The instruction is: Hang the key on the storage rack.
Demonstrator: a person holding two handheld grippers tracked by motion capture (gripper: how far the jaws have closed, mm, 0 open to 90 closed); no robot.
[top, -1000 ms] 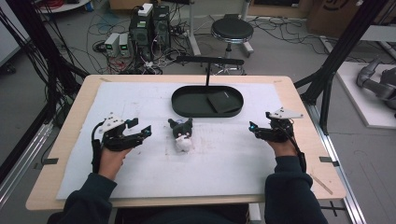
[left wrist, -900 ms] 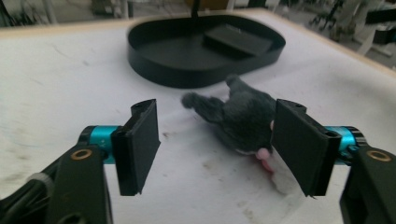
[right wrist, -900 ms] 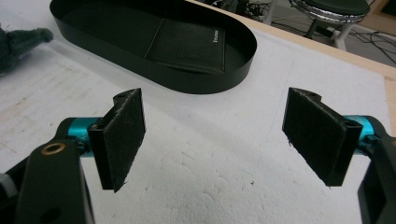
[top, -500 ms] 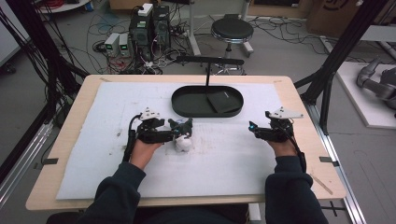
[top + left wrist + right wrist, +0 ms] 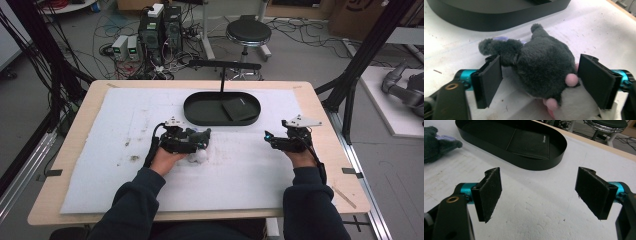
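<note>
Left gripper view looks straight along the left gripper (image 5: 537, 80), whose two black fingers (image 5: 489, 78) stand apart on either side of a plush toy (image 5: 541, 70) with a dark grey furry head, pink spots and a white body. The toy lies on the white foam mat (image 5: 454, 47) between the pads; the left pad sits just at one grey ear, while the right pad is close beside the pink-and-white part, and I cannot tell whether either truly presses yet. The straddle looks like a set-up for a squeeze across the toy's soft middle, where the plush would give and hold.

From the high view, the left gripper (image 5: 192, 141) sits low on the mat with the toy (image 5: 200, 150) at its tip, the person's hand just behind it. The right gripper (image 5: 272, 142) rests well apart on the person's right, and in the right gripper view its fingers (image 5: 488, 193) are spread wide over bare mat with nothing between them, likely parked out of the way.

Farther off, just past the toy, stands a black oval tray (image 5: 200, 116) holding a flat dark wallet-like case (image 5: 239, 108); its nearness makes it a likely place for the toy. The mat covers a wooden table (image 5: 95, 90).
</note>
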